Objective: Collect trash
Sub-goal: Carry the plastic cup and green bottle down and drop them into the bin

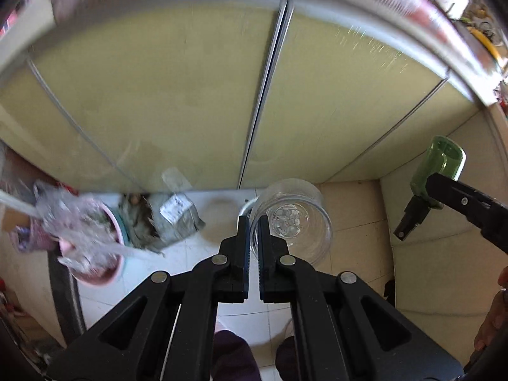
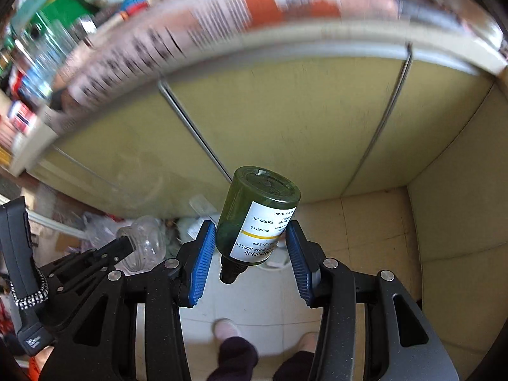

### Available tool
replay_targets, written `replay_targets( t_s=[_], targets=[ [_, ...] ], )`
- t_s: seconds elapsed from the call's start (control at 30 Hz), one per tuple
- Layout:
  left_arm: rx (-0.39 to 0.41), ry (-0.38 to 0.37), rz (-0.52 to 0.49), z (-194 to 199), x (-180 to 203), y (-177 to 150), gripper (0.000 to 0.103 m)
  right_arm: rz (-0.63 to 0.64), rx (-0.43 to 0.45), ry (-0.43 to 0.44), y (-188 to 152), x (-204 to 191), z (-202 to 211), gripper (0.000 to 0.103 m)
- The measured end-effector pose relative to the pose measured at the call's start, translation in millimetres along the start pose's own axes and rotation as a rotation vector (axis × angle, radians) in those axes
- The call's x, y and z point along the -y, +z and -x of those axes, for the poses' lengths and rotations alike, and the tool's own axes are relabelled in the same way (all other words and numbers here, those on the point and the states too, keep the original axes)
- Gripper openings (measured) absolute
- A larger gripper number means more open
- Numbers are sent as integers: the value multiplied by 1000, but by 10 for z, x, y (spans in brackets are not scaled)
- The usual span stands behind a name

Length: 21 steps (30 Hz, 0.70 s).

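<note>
My left gripper (image 1: 253, 222) is shut on the rim of a clear plastic jar (image 1: 293, 219) and holds it in the air above the floor. The jar also shows in the right wrist view (image 2: 143, 247), at the left. My right gripper (image 2: 250, 247) holds a green pump bottle (image 2: 257, 219) with a white label, nozzle pointing back at the camera; the left pad touches it, and a gap shows at the right pad. The bottle also shows in the left wrist view (image 1: 438, 171).
A pink bin (image 1: 95, 247) stuffed with plastic bags and wrappers stands on the floor at the left. Yellow-green cabinet doors (image 1: 190, 101) rise ahead under a cluttered counter edge. Pale floor tiles (image 1: 355, 203) lie below. The person's feet (image 2: 225, 330) stand underneath.
</note>
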State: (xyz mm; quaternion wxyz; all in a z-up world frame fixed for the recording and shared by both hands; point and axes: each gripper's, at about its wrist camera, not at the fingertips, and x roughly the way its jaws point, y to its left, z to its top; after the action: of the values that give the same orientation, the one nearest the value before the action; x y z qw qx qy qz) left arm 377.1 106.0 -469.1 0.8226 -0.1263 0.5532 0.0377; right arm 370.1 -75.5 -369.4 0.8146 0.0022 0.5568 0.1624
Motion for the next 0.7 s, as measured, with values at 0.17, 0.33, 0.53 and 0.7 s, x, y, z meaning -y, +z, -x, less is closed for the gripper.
replay_targets(
  t_s=[0.17,0.33,0.53,0.7],
  targets=[
    [-46,41,-9,-662,-65,-210,3,-6,-77,20,-178,198,-747,43],
    [-92,60,-5,-1158,-180,-344,3,-17,-145,59,-309,187,-1349,43],
    [-101,50,1,-1427,-188,-329,3,13,-163,106,-287,69,-1641,44],
    [-101,39,-9,-1567,-152,-237,3,0,-196,135,-245,182,-1699,48]
  ],
)
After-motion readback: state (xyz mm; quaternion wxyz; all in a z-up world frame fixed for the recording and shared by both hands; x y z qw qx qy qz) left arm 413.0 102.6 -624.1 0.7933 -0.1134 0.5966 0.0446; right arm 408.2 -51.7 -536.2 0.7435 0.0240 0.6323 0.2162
